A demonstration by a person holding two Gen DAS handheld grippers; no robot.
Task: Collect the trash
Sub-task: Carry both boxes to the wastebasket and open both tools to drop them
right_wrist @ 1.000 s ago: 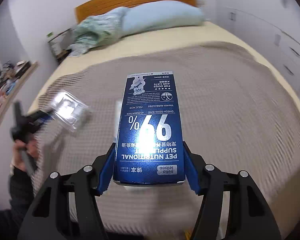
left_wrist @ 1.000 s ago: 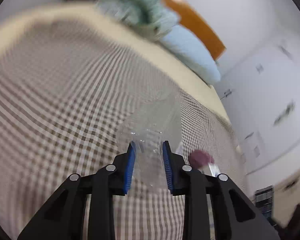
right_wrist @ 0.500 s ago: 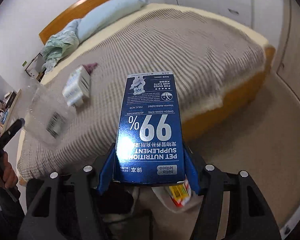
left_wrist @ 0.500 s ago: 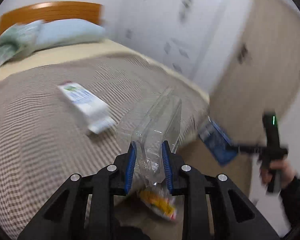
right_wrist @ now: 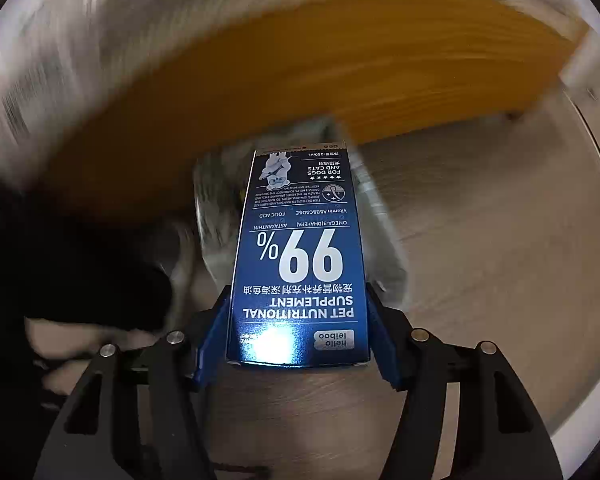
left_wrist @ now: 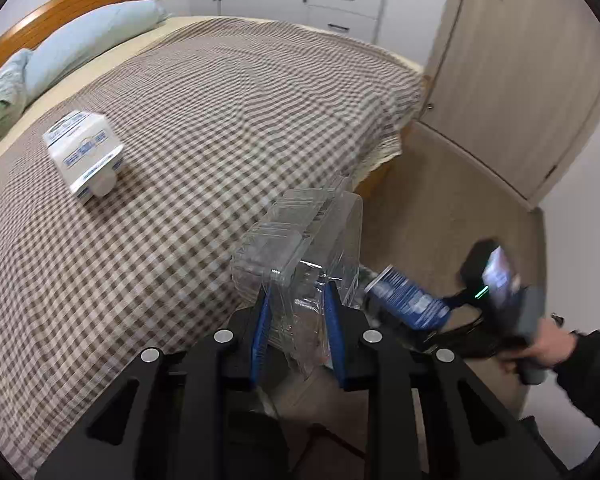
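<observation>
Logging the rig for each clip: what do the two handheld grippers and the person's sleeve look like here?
Both the left gripper and the right gripper have black angular frames with triangular cut-outs, silver round fasteners and blue finger pads. In the left wrist view the right unit's handle shows a small green light, and the right hand emerges from a dark sleeve.

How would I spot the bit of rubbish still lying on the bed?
Find the bed's checked blanket. On its left side, toward the pale blue pillow, lies a white carton on its side. It is the only loose item on the blanket, white with blue print.
</observation>
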